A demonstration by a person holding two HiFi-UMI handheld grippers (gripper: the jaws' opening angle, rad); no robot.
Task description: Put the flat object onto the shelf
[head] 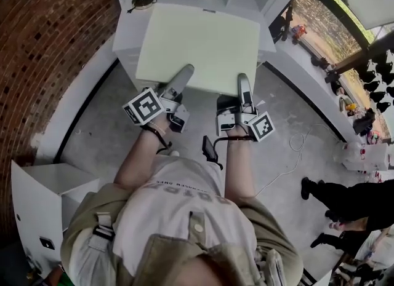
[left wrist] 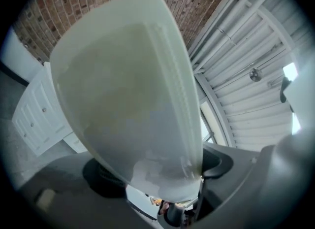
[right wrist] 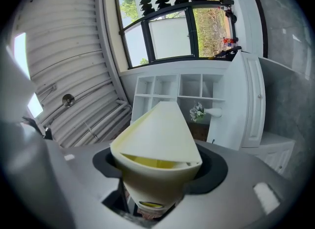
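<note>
left gripper (head: 184, 73): jaws wide; slack around flat board (head: 203, 42) | right gripper (head: 244, 82): jaws clamped on flat board edge

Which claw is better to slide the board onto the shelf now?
Right, probably. The right claw is clamped on the board, with the shelf straight ahead. The left claw looks spread wide around it.

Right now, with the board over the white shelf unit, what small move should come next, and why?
Probably draw the left gripper back off the near edge of the board. Its jaws stand wide around that edge, seemingly not pressing; the board covers the top of the shelf unit, and the right gripper is clamped on it.
</note>
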